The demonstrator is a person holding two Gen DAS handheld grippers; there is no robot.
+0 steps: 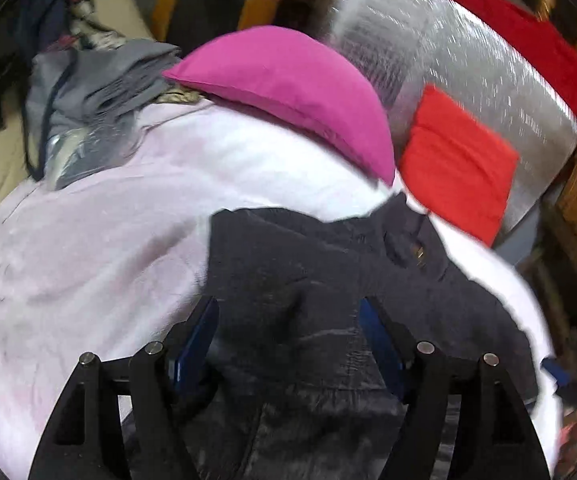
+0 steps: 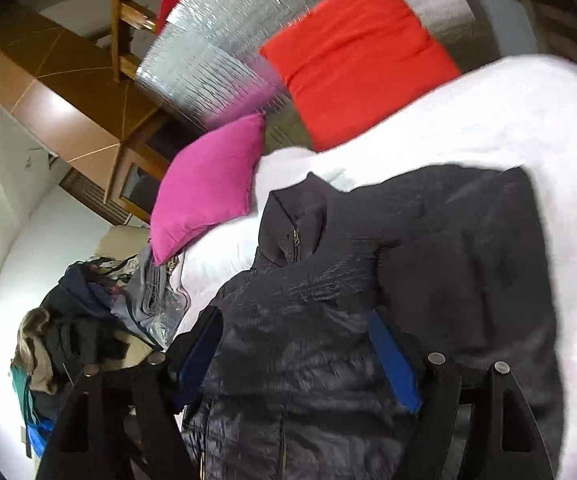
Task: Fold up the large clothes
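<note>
Dark jacket (image 2: pixel 388 280) lies crumpled on the white bed (image 2: pixel 508 120), collar toward the pink cushion (image 2: pixel 208 188). Left tongs (image 1: pixel 288 340) and right tongs (image 2: pixel 296 356) — both spread apart above the fabric, nothing clamped.

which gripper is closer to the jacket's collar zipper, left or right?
Right, by a little. The right gripper hangs open over the dark jacket just below the collar zipper. The left gripper, also open, sees that zipper further up and aside.

Motion-blurred fisheye views, dark bowed corners, white bedsheet (image 2: pixel 508 120) perhaps overexposed, glare
</note>
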